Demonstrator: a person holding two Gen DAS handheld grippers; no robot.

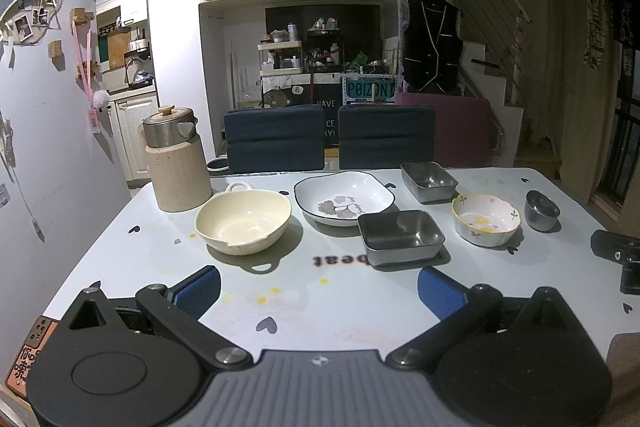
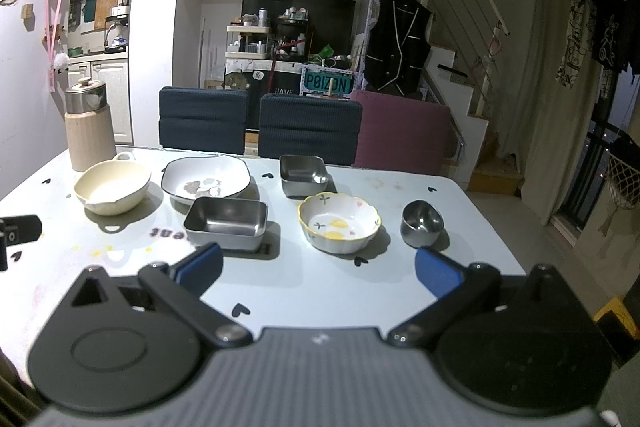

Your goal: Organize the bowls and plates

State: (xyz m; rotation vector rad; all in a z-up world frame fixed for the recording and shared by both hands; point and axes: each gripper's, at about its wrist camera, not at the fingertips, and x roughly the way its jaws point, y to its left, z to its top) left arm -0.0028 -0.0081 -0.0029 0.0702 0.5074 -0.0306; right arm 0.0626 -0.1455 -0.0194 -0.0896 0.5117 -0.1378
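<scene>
So far nothing looks sorted: every dish sits alone on the pale table [image 1: 360, 311], none stacked or nested. At the left of the left wrist view stands a beige jug [image 1: 178, 167] with a steel lid, apart from the crockery. Just right of it is the cream bowl [image 1: 243, 221] with a loop handle, then the white plate [image 1: 344, 197] with a grey leaf print, upper centre. Below it, its near corner in front of the plate's rim, is a steel tray [image 1: 401, 237]; whether the two touch I cannot tell. A second steel tray [image 1: 429, 181] lies farther back. Right of centre sits the flowered bowl [image 1: 486, 218] with a yellow rim, and near the right edge a small steel cup [image 1: 541, 210].

Along the bottom of that frame the left gripper [image 1: 319, 289] has its blue pads spread wide, holding nothing, short of the dishes. In the right wrist view the right gripper [image 2: 319, 269] is likewise spread and empty, with the flowered bowl just beyond the gap between its pads.

By my judgement the task is at its start: all the gathering and stacking remains.
</scene>
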